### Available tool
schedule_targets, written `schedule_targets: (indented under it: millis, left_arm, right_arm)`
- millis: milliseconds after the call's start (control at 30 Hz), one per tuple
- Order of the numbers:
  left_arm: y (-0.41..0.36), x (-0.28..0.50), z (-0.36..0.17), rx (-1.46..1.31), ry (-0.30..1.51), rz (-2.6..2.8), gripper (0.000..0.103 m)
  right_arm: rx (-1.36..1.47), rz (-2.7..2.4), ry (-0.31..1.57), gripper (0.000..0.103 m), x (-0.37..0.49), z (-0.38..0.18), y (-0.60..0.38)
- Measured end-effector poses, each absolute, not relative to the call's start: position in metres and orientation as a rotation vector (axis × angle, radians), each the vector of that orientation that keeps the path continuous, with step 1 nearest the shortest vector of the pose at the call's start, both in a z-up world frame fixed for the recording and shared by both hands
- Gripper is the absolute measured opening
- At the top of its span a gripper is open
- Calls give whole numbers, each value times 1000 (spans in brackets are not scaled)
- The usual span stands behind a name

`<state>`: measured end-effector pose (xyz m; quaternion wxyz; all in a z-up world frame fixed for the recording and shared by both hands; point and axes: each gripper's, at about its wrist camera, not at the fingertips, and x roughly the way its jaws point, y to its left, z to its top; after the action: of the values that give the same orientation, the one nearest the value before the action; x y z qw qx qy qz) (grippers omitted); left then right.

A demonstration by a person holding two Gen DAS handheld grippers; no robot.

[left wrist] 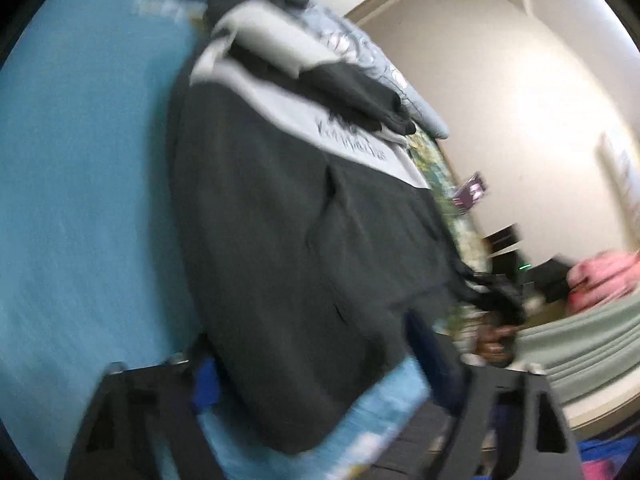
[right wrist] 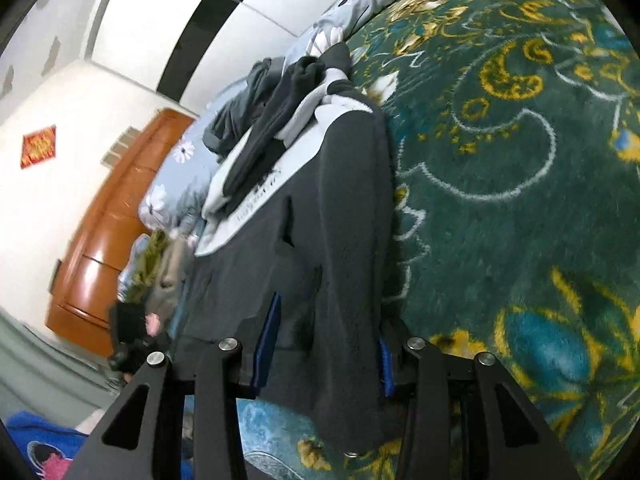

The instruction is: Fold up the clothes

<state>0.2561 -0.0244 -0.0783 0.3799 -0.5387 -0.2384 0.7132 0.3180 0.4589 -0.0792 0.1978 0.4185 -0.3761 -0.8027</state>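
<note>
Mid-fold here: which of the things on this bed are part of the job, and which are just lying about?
Part of the job:
- dark fleece garment with the grey printed panel, spread flat
- right gripper, its pads closed on the garment's hem
- left gripper, garment edge between its pads

Just lying about:
- green patterned blanket
- floral pillow
- crumpled grey clothing
- wooden headboard

Both tongs [left wrist: 316, 384] [right wrist: 324, 364] tilted downward, jaws apart.

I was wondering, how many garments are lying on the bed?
2: the black-and-grey sweatshirt spread nearest, and a dark grey garment crumpled beyond its collar by the floral pillow. Others may be hidden.
</note>
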Motion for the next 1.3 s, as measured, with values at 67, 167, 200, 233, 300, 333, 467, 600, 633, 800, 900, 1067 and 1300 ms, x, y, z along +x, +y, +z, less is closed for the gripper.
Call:
schedule_targets:
  millis: [67, 167, 200, 233, 300, 333, 467, 600, 633, 800, 900, 1067, 1300]
  left_arm:
    - [-30, 256, -82, -1365, -653, 1836, 61]
    - [-40, 256, -89, -1371, -759, 1812, 41]
    - [-42, 257, -91, -1382, -764, 1815, 32]
    - [-43, 259, -93, -1388, -773, 1813, 29]
    - [-46, 262, -96, -1396, -793, 1807, 14]
    - [-45, 263, -97, -1400, -802, 1811, 11]
    - [-50, 267, -85, -1386, -789, 1840, 7]
    - [-64, 273, -66, -1356, -747, 1871, 7]
    - [-68, 275, -64, -1356, -758, 1865, 7]
    - [-79, 264, -54, -1292, -876, 1800, 7]
    - [-76, 238, -31, -1191, -905, 1782, 7]
    - [-77, 170, -5, -1079, -1013, 1744, 8]
    - [-77, 70, -15, -1077, -1167, 1701, 8]
  right_arm:
    - [1156, -2232, -1113, 42, 316, -83, 463]
    - [1156, -2232, -1128, 42, 316, -83, 462]
    - [1160, -2229, -1124, 42, 317, -83, 461]
    - [1170, -2230, -1121, 40, 318, -82, 461]
    - [1213, -2244, -1124, 16, 324, -84, 463]
    - [1234, -2243, -1144, 13, 327, -88, 467]
    - [1233, -2227, -1220, 10, 337, -88, 470]
    - [1188, -2187, -1243, 9, 353, -77, 466]
    - [1173, -2175, -1231, 9, 359, -73, 462]
    - [1097, -2150, -1211, 9, 369, -52, 455]
    - [987, -2156, -1187, 9, 349, -17, 460]
    - [873, -2164, -1171, 9, 295, 26, 465]
    - [863, -2153, -1341, 9, 183, 33, 474]
